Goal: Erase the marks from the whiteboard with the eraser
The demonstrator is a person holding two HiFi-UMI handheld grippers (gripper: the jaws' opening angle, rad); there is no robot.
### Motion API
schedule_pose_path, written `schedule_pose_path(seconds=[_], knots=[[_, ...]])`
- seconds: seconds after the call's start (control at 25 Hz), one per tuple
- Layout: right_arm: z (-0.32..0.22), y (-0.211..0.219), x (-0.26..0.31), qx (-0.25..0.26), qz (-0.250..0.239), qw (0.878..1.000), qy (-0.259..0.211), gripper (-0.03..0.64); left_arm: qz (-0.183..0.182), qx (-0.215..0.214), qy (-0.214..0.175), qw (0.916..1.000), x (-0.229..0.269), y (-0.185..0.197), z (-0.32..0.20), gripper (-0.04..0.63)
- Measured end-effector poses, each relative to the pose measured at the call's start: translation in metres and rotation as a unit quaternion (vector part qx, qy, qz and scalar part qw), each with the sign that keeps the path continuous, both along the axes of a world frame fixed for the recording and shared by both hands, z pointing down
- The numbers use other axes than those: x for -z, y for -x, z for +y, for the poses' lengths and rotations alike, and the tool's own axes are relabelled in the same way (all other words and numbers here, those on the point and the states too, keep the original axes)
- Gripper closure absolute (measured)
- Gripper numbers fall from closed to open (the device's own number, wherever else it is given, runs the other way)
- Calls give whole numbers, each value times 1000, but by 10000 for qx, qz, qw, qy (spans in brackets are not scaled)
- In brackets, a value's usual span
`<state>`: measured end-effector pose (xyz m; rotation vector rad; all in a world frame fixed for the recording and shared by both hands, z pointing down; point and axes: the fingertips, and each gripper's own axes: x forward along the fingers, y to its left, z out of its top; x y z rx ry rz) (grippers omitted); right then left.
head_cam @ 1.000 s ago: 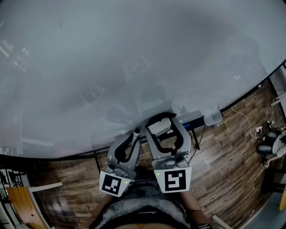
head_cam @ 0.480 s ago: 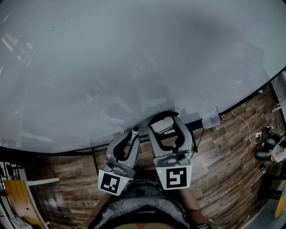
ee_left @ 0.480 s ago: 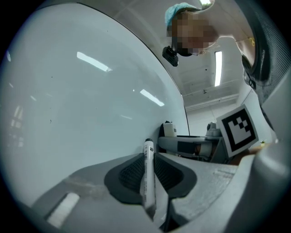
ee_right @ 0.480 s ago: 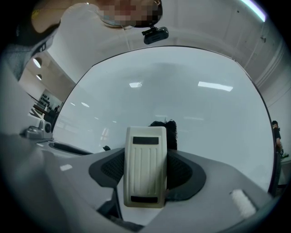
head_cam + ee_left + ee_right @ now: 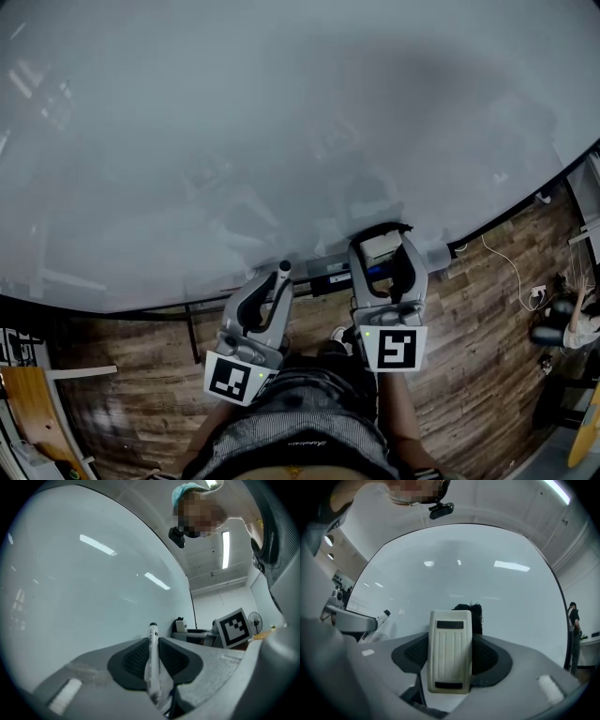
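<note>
The whiteboard (image 5: 281, 122) fills most of the head view, and I see no marks on it. My right gripper (image 5: 385, 244) is shut on a white ribbed eraser (image 5: 375, 247) close to the board's lower edge. In the right gripper view the eraser (image 5: 450, 651) stands upright between the pads, its black felt (image 5: 474, 616) behind it, facing the whiteboard (image 5: 487, 573). My left gripper (image 5: 274, 289) is shut on a white marker (image 5: 283, 272). In the left gripper view the marker (image 5: 153, 663) points up along the whiteboard (image 5: 70, 597).
The board's tray (image 5: 328, 279) runs along its lower edge, with a pale cylinder (image 5: 437, 255) at its right end. Below lies a wooden floor (image 5: 469, 337) with a cable (image 5: 511, 258) at the right. A wooden piece (image 5: 23, 412) stands at the lower left.
My right gripper has moved to the right along the board's lower edge with the eraser in it. The left gripper has hardly moved and still holds the marker.
</note>
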<state>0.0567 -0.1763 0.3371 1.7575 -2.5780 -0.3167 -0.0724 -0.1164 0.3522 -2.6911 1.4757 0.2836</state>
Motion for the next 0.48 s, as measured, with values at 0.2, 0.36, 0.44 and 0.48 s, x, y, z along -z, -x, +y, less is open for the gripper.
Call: schedule_pose_path(seconds=[0.2, 0.36, 0.44, 0.48], knots=[[-1, -9, -1, 61, 5, 10000, -60, 359, -37, 34, 262, 9996, -6, -11, -1, 525], [-1, -8, -3, 173, 45, 9998, -4, 357, -124, 69, 225, 9996, -8, -18, -4, 525], [-2, -9, -11, 227, 38, 9996, 174, 357, -142, 92, 240, 9996, -9, -23, -7, 524], [-2, -9, -14, 273, 54, 9993, 241, 357, -140, 89, 213, 9996, -9, -25, -9, 524]])
